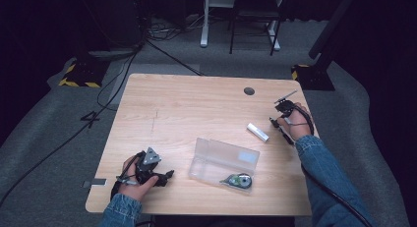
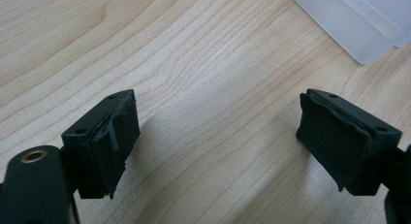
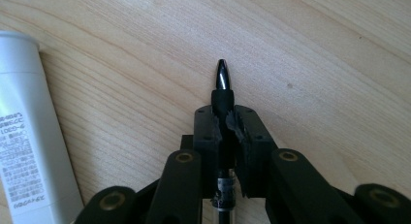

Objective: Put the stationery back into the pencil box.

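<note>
In the right gripper view, my right gripper is shut on a black pen; the pen's glossy tip sticks out past the pads, just above the wood. The high view puts this gripper at the table's right side, close to a white tube. That tube lies left of the jaws in the right gripper view. My left gripper rests near the front left edge and points toward a clear plastic case. Its jaws stand wide open over bare wood, and a corner of the case shows at the upper right.
A correction tape dispenser lies against the case's front right corner. The wooden table has a cable hole near its back edge. Cables, desk legs and yellow-black stands sit on the grey floor behind.
</note>
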The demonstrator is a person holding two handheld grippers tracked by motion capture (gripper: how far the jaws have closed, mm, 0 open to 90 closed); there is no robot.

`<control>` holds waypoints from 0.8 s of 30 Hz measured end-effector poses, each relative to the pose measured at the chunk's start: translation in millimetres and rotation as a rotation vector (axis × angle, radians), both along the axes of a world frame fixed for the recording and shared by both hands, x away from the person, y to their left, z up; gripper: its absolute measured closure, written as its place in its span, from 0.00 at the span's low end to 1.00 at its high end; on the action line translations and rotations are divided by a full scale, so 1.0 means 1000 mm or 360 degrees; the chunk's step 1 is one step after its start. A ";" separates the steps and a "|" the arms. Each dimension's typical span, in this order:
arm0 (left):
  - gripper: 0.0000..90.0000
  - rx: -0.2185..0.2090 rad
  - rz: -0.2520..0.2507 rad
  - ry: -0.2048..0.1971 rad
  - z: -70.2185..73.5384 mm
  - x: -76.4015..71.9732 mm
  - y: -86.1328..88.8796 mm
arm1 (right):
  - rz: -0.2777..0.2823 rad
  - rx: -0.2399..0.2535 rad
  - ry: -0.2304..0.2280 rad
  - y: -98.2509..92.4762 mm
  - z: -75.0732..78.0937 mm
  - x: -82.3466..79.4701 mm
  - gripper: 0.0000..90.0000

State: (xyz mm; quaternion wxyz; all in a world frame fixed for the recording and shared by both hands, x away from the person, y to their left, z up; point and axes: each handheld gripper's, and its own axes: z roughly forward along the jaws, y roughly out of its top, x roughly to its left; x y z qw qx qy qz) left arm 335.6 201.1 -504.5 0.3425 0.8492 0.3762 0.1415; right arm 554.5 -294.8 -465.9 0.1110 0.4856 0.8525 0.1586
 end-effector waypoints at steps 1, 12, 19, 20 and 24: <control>0.17 0.0000 0.0000 0.0000 0.000 0.000 0.000 | 0.0000 0.0000 0.0000 0.000 0.000 0.000 0.90; 0.17 -0.0003 -0.0004 0.0004 0.000 0.001 0.000 | 0.0001 0.0040 -0.0007 0.002 0.012 -0.004 0.90; 0.17 -0.0003 -0.0004 0.0004 0.000 0.001 0.000 | 0.0045 0.0045 -0.0074 0.006 0.033 -0.007 0.90; 0.17 -0.0003 -0.0004 0.0004 0.000 0.001 0.000 | 0.0054 0.0039 -0.0092 0.008 0.036 -0.009 0.90; 0.17 -0.0003 -0.0004 0.0004 0.000 0.001 0.000 | 0.0133 0.0057 -0.0162 0.019 0.055 -0.018 0.90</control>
